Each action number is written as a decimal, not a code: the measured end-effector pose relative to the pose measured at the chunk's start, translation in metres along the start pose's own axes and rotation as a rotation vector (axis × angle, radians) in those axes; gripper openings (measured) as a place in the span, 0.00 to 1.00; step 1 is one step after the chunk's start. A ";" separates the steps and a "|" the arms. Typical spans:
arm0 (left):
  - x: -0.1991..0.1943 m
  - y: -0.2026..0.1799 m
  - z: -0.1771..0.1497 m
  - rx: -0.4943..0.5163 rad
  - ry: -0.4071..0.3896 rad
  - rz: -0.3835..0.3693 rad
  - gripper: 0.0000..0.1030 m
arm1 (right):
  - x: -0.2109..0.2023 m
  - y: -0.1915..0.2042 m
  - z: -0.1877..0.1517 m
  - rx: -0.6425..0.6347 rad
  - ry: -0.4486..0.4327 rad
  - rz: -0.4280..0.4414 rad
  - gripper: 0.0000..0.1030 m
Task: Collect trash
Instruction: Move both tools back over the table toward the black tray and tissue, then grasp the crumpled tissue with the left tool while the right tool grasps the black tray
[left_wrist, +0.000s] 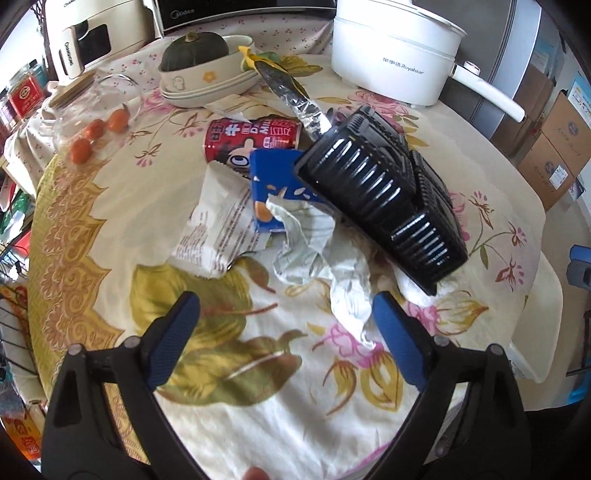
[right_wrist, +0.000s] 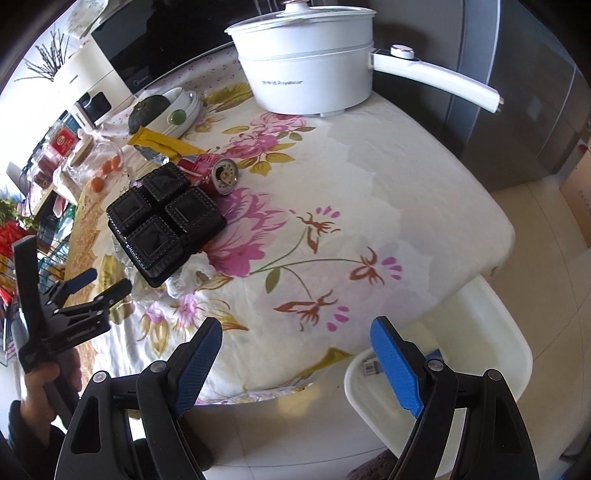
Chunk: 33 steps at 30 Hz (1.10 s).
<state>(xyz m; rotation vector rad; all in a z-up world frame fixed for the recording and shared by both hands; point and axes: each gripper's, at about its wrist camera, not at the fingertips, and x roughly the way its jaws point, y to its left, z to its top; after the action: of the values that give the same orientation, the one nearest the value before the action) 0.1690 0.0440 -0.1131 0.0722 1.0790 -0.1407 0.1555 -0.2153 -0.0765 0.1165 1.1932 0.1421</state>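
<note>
While trash remains on the table:
Progress: little cleared, judging by the heap; a white bin (right_wrist: 476, 328) waits lower right
Trash: crumpled paper (left_wrist: 325, 258), black tray (left_wrist: 384, 199), red can (left_wrist: 251, 140), mid-frame
Left gripper (left_wrist: 284, 332): released, empty
Right gripper (right_wrist: 295, 358): released, empty

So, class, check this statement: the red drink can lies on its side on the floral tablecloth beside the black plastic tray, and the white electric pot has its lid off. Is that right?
Not quite. The red drink can does lie on its side beside the black plastic tray on the floral tablecloth, but the white electric pot has its lid on. The right wrist view shows it.
</note>
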 end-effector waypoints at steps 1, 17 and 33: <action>0.003 0.000 0.001 0.002 0.001 -0.010 0.84 | 0.002 0.002 0.001 -0.003 0.003 0.000 0.82; 0.012 -0.006 0.012 -0.046 0.025 -0.159 0.41 | 0.015 0.001 0.008 0.037 0.029 0.001 0.82; -0.038 0.035 -0.018 -0.128 0.061 -0.099 0.39 | 0.054 0.056 0.007 -0.045 0.096 0.024 0.82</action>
<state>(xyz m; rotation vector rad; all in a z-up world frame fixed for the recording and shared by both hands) 0.1404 0.0835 -0.0886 -0.0931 1.1504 -0.1589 0.1787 -0.1506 -0.1145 0.0853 1.2839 0.1977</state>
